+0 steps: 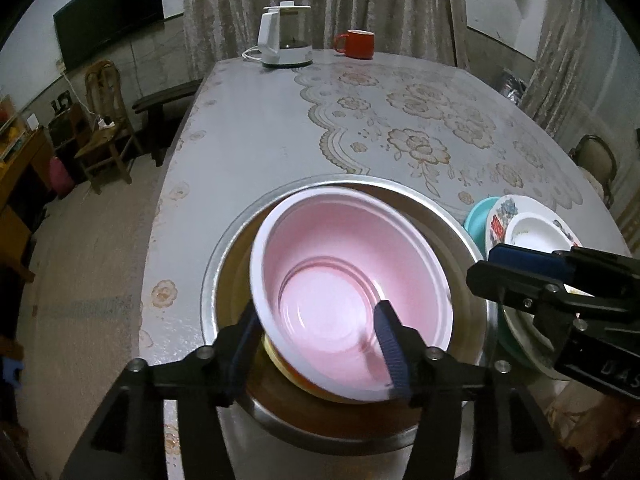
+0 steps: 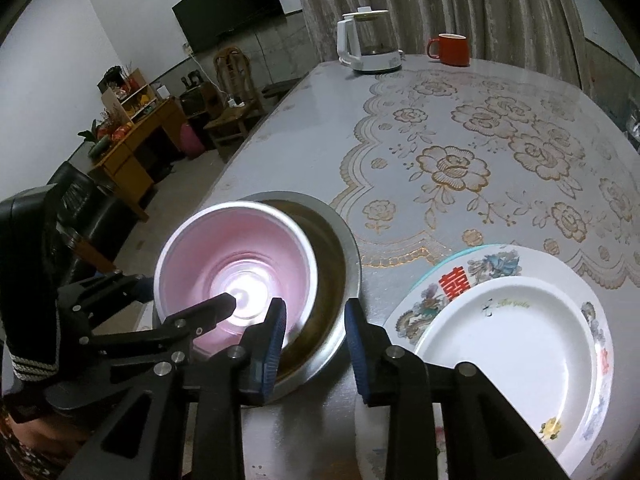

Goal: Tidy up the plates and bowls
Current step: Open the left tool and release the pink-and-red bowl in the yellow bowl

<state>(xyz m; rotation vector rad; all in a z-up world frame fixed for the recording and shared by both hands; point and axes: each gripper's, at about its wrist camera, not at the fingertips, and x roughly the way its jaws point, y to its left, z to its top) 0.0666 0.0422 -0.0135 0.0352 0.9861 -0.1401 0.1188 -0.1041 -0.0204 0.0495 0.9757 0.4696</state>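
While both grippers' jaws stand apart and empty, the floral plate (image 2: pixel 448 292) shows a red "囍"

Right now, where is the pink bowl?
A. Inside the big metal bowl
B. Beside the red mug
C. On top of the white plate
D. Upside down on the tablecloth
A. The pink bowl sits tilted inside the metal bowl, whose steel rim rings it in both wrist views; the white plate lies apart, stacked on other plates to the right, and the red mug stands at the table's far end.
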